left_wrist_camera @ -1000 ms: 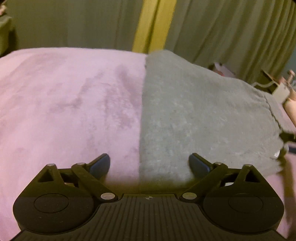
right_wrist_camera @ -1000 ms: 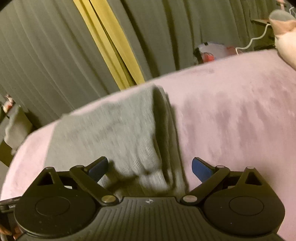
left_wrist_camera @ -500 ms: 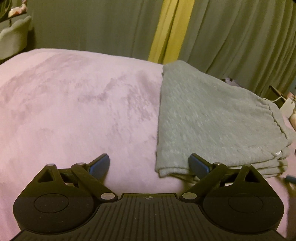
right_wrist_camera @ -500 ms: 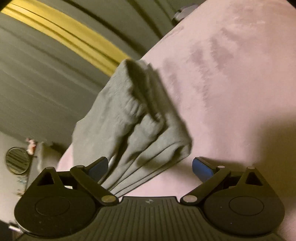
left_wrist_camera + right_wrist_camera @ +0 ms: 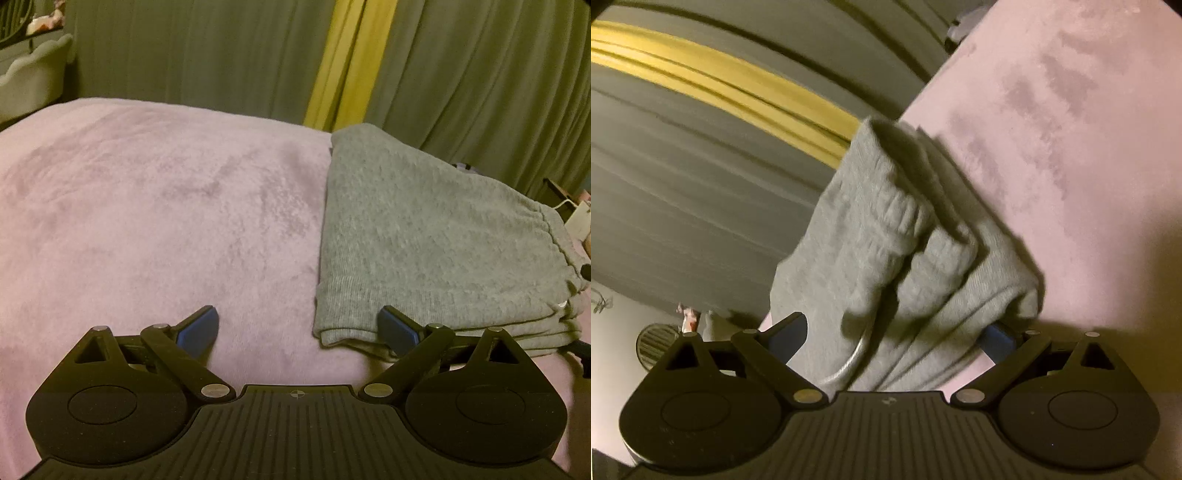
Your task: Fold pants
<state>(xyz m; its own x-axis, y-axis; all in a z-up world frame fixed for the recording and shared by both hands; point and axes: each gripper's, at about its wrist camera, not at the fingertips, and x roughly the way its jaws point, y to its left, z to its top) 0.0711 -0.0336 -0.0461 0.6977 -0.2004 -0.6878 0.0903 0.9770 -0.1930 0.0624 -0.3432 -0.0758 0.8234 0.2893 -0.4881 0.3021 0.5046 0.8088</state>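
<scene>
Folded grey pants (image 5: 424,243) lie on the pink bed (image 5: 147,206), long axis running away, right-forward of the wide-open, empty left claw (image 5: 299,325); right claw (image 5: 894,332), also spread wide, straddles the stacked near end, gripping nothing.

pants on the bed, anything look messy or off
Mostly neat: the grey pants lie folded flat on the pink blanket. In the right wrist view, the end between the open right tongs is bunched, its layers uneven, and a drawstring loop hangs out.
</scene>
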